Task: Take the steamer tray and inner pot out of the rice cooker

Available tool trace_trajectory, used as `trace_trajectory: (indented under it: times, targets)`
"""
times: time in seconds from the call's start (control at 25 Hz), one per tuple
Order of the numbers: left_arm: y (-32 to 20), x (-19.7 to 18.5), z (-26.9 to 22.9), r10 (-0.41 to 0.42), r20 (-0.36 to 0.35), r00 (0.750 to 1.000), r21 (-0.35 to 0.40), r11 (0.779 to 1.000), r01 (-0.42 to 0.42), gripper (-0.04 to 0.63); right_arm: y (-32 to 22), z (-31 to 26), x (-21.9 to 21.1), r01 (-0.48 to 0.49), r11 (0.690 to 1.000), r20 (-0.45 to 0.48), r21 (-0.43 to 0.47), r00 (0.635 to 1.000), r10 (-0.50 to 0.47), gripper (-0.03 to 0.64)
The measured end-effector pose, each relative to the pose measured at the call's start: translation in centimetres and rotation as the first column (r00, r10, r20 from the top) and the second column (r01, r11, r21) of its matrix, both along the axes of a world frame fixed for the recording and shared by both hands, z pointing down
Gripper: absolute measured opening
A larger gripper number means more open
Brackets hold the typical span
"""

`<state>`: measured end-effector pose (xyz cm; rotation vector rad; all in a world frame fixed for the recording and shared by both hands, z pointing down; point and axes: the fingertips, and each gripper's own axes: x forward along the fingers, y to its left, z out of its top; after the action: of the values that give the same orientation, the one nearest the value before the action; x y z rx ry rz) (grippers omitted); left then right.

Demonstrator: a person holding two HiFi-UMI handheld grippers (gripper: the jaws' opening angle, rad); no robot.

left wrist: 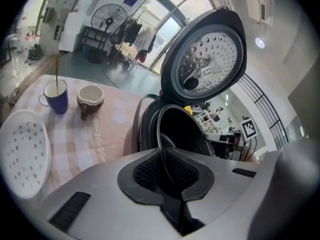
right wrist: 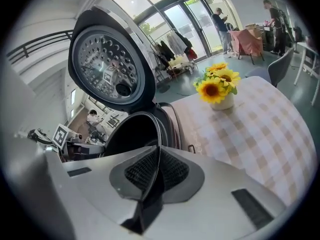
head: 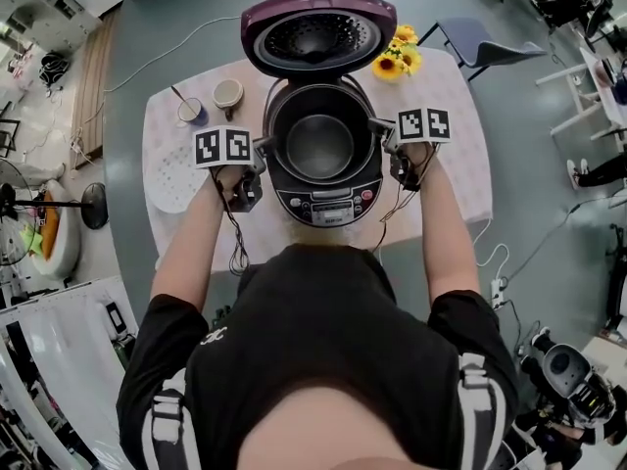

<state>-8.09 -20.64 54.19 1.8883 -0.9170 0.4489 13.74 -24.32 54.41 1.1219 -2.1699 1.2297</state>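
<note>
1. One of the two things is already out. The white steamer tray (head: pixel 174 176) lies flat on the tabletop (head: pixel 460 164), at the left of the frame in the head view, near the rice cooker (head: pixel 328 207).
2. Half of the task is left, as I judge it. The inner pot (head: pixel 320 145) is not yet lifted and sits inside the cooker body, in the middle of the frame.
3. At the left edge of the pot is the left gripper (head: pixel 260 148). Its fingers (left wrist: pixel 145 171) are clamped on the thin pot rim, which runs between the two pads in the left gripper view.
4. At the right edge of the pot is the right gripper (head: pixel 384 137). Its fingers (right wrist: pixel 172 169) are pressed together on the rim in the same way.
5. The lid (head: pixel 318 32) stands open behind the pot, in the upper middle of the frame. The way straight up looks free, but a pot tipped toward the back could strike the lid.
6. A blue mug (head: pixel 191 113) and a brown cup (head: pixel 228 94) stand at the upper left of the cooker, and sunflowers (head: pixel 397 57) at the upper right. The tray takes much of the left side, so the bare tabletop at the right seems the easier place for the pot.
</note>
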Motion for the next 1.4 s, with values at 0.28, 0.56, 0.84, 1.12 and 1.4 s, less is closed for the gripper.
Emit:
trace_trajectory:
  times: [0.28,0.56,0.84,1.12,1.4]
  targets:
    - [0.1,0.0,0.1,-0.071,-0.154,0.986,-0.1,0.993,0.056,0.013,-0.1,0.1,0.1,-0.035,0.999,-0.024,-0.003,0.999,0.035,0.018]
    - [0.7,-0.5,-1.0,-0.128,-0.224,0.966,-0.107,0.989,0.106,0.005,0.8,-2.3,-0.2,-0.039,0.999,0.058,0.031,0.998,0.038,0.015]
    - [1.2,-1.0,-4.2,-0.153,-0.324,0.934,-0.079,0.988,0.135,0.005,1.1,-6.9,-0.9,-0.047,0.995,0.179,0.085,0.983,0.031,0.017]
    - [2.3,-1.3,-8.9,-0.14,-0.399,0.906,0.004,0.988,0.155,0.005,2.4,-12.3,-1.1,-0.028,0.982,0.267,0.187,0.963,-0.023,0.018]
    - [4.1,-1.7,-14.6,-0.119,-0.472,0.874,0.13,0.97,0.203,0.005,3.9,-18.7,-1.6,0.005,0.948,0.357,0.318,0.926,-0.125,0.021]
